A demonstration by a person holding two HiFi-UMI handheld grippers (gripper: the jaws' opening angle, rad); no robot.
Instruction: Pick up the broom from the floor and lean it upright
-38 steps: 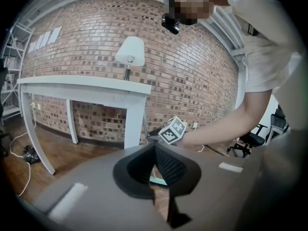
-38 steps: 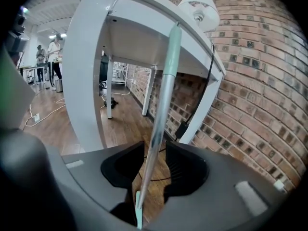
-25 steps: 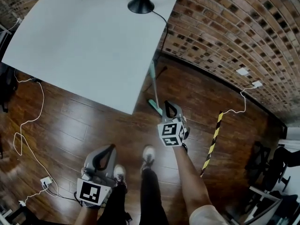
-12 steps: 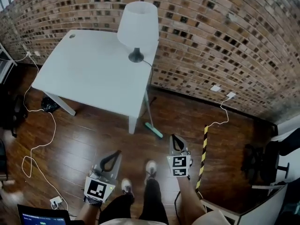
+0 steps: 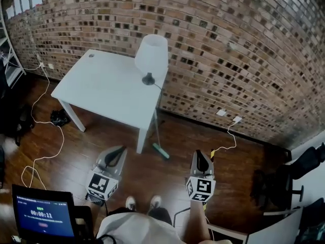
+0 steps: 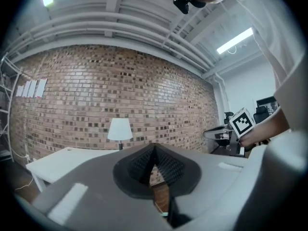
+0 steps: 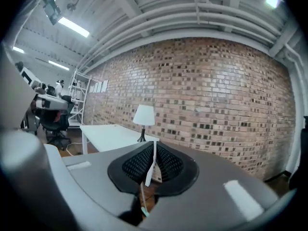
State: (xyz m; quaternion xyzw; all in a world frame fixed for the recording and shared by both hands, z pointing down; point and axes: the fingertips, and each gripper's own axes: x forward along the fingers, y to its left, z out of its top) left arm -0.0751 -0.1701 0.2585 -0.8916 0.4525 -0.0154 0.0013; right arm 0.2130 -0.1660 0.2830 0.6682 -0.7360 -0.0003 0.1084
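Note:
The broom (image 5: 156, 128) stands upright on the wood floor, its thin handle leaning on the near right edge of the white table (image 5: 101, 85) and its teal head (image 5: 161, 151) on the boards. Both grippers hang in the air nearer to me, apart from it. My left gripper (image 5: 121, 150) is shut and empty, left of the head. My right gripper (image 5: 202, 155) is to the right, its jaws opening a slit with nothing between them. The right gripper view shows the broom (image 7: 143, 196) low between the jaws, far off.
A white lamp (image 5: 151, 55) stands on the table by the brick wall (image 5: 228, 44). White cables (image 5: 45, 146) trail over the floor at left. A screen (image 5: 43, 217) sits at the bottom left. A black office chair (image 5: 299, 166) is at right, and my shoes (image 5: 142, 203) are below.
Both grippers have risen and drawn back from the broom, the right one from right beside its head. The view has lifted and widened. The broom keeps leaning on the table.

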